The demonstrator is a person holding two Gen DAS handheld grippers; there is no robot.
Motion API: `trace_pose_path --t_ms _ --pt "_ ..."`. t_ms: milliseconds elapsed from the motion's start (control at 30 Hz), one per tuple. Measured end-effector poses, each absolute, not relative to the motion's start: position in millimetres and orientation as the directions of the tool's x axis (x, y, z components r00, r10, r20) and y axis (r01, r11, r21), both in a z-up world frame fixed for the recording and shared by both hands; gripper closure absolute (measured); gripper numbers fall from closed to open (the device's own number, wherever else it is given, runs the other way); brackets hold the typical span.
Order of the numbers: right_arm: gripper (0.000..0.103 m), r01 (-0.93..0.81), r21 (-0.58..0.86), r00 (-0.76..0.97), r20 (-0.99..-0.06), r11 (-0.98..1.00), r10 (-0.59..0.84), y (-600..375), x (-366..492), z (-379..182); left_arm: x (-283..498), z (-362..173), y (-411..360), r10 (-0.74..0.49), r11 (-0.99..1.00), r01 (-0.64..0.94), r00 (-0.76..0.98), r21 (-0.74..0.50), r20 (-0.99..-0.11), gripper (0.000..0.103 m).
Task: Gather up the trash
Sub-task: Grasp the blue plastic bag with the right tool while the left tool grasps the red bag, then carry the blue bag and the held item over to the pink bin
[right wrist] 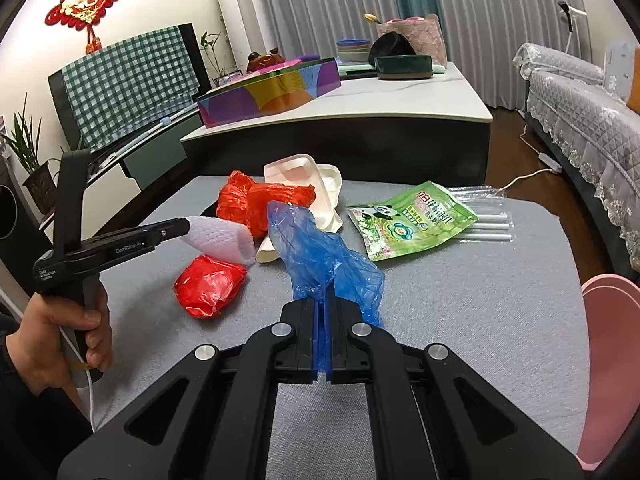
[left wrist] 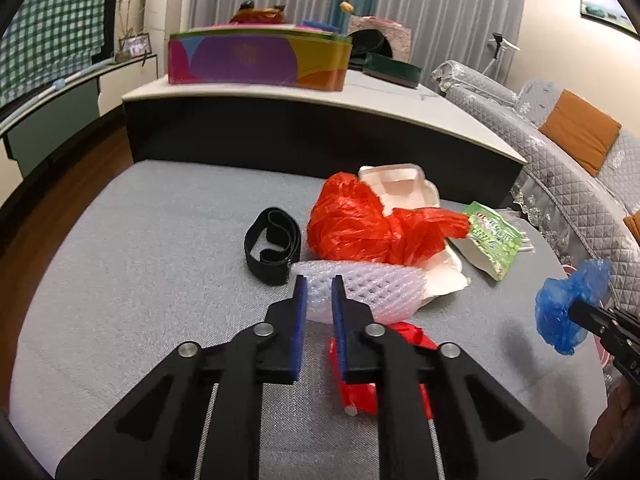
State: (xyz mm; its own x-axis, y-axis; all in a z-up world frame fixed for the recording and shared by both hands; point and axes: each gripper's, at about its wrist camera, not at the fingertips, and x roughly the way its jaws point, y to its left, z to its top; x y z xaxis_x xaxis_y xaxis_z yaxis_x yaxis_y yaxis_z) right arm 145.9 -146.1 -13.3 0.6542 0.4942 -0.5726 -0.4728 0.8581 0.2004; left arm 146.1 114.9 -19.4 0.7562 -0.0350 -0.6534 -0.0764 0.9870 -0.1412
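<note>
On the grey cloth table (left wrist: 140, 260) lies a heap of trash: a big red plastic bag (left wrist: 360, 224), a white foam box (left wrist: 404, 188), a green snack pouch (left wrist: 494, 238), a small red bag (right wrist: 210, 286) and a white foam net (left wrist: 360, 286). My left gripper (left wrist: 319, 280) has its pads around the near end of the foam net; in the right wrist view the net (right wrist: 218, 238) hangs from its tip (right wrist: 176, 226). My right gripper (right wrist: 324, 300) is shut on a blue plastic bag (right wrist: 324, 244), held above the table.
A black strap (left wrist: 272, 246) lies left of the heap. Clear straws in wrappers (right wrist: 486, 218) lie behind the pouch. A pink bin rim (right wrist: 612, 312) is at the table's right edge. A raised counter with a colourful box (left wrist: 256, 60) stands behind; a sofa (left wrist: 568, 168) is to the right.
</note>
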Motion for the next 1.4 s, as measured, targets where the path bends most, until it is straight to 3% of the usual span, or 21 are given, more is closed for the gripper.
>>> trace_pose_path --t_ms 733,1400 --pt "0.101 -0.384 0.168 0.756 -0.508 0.908 0.413 -191.6 118.5 23.1 105.0 31.4 88.7 -0.050 0.995 -0.007 0.840 -0.103 -0.540 0.096" --pt "0.101 -0.255 0.102 0.845 -0.460 0.962 0.272 -247.2 103.6 54.5 99.4 39.3 44.6 -0.117 0.992 0.079 0.847 -0.095 -0.518 0.096"
